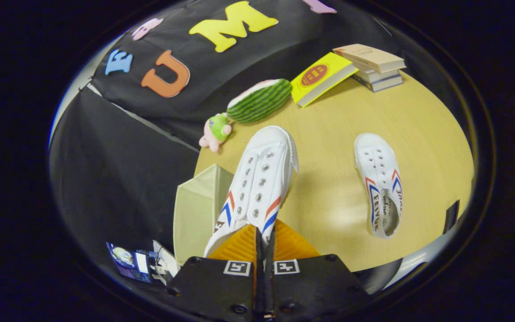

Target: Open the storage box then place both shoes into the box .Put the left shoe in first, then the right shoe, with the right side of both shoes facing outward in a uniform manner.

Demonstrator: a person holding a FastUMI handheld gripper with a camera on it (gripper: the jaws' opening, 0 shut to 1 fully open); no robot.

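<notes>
Here the round table (418, 134) bears the second shoe (380, 183) at right. The storage box (197, 210), left, is partly hidden behind the held shoe (257, 183), its heel clamped by the gripper (264, 239).

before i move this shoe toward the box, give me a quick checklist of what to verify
1. Grip: the gripper has its jaws closed on the rear edge of the held shoe: ok.
2. The held shoe is lifted off the table: ok.
3. Storage box, just left of the held shoe, is open: cannot tell; its opening is not visible from here.
4. The held shoe is the left one: cannot tell from this angle.
5. The second shoe lies flat on the table, apart from the held shoe and away from the box: ok.
6. The watermelon plush and books sit beyond both shoes, off the path: ok.
</notes>
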